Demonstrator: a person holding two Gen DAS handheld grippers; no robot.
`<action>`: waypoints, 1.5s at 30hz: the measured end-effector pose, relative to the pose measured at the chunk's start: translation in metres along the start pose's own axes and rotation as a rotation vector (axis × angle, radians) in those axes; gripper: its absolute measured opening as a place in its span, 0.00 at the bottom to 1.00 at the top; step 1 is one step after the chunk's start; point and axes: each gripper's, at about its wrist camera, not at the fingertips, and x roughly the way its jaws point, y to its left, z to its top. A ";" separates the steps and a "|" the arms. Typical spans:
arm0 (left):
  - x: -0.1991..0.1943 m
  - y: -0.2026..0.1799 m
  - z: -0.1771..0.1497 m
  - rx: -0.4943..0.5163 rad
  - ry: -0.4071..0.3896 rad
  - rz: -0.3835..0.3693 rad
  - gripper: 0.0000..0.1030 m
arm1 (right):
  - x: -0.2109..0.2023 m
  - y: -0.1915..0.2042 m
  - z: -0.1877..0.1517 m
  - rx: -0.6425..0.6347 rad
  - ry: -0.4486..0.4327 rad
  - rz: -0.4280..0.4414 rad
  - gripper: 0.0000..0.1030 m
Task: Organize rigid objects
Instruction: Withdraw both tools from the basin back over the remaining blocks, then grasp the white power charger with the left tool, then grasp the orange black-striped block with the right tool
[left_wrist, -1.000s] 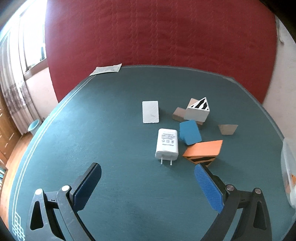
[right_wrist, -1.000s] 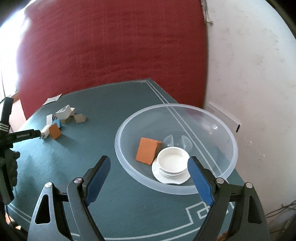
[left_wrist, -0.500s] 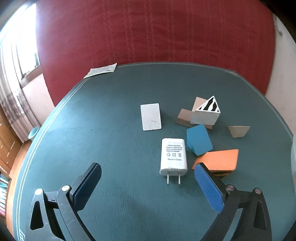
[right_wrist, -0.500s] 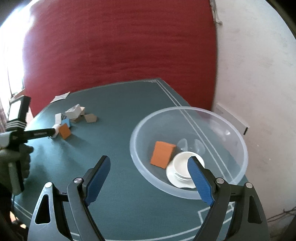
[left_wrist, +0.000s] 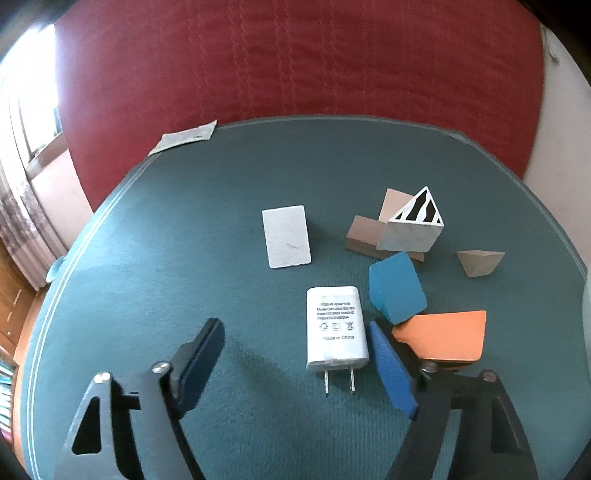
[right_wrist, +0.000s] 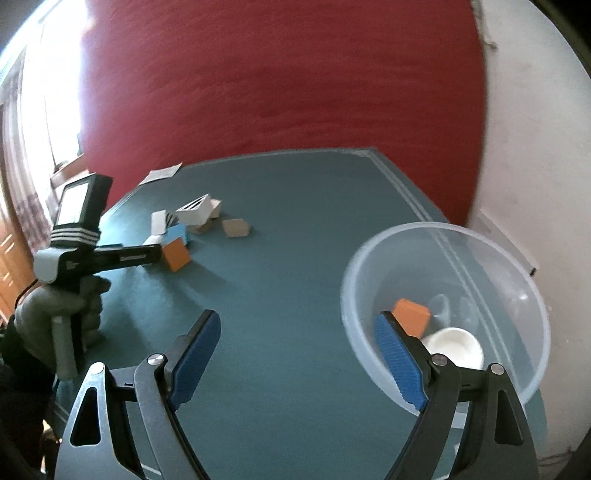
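So the left gripper (left_wrist: 297, 363) is hanging low over the green table (left_wrist: 207, 206) with its jaws spread wide and nothing between them, and the white power adapter (left_wrist: 336, 328) lies flat just in front, prongs pointing back toward the camera, sitting closer to the right finger than the left. Right next to the adapter there's a blue block (left_wrist: 397, 291) leaning up against an orange block (left_wrist: 447, 338), and that orange one is tucked just behind the right fingertip. Further back you've got a flat white card (left_wrist: 287, 236), a white wedge with black stripes (left_wrist: 415, 227) resting against some tan blocks (left_wrist: 364, 234), and a lone tan wedge (left_wrist: 479, 261) off to the right. The right gripper (right_wrist: 295, 354) is also wide open and holding nothing, hovering above bare table with the clear plastic bowl (right_wrist: 517, 280) at its right finger; inside the bowl are another orange block (right_wrist: 412, 317) and a white dish (right_wrist: 456, 347). From that view the pile is well off to the left, with the left hand (right_wrist: 55, 314) gripping its tool
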 end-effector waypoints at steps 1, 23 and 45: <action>0.002 0.001 0.001 -0.001 0.004 -0.007 0.66 | 0.003 0.002 0.001 -0.001 0.008 0.008 0.84; -0.012 0.027 -0.005 -0.013 -0.035 -0.108 0.31 | 0.090 0.064 0.032 -0.052 0.134 0.191 0.84; -0.008 0.046 -0.018 -0.062 -0.010 -0.104 0.31 | 0.152 0.124 0.058 -0.207 0.115 0.171 0.68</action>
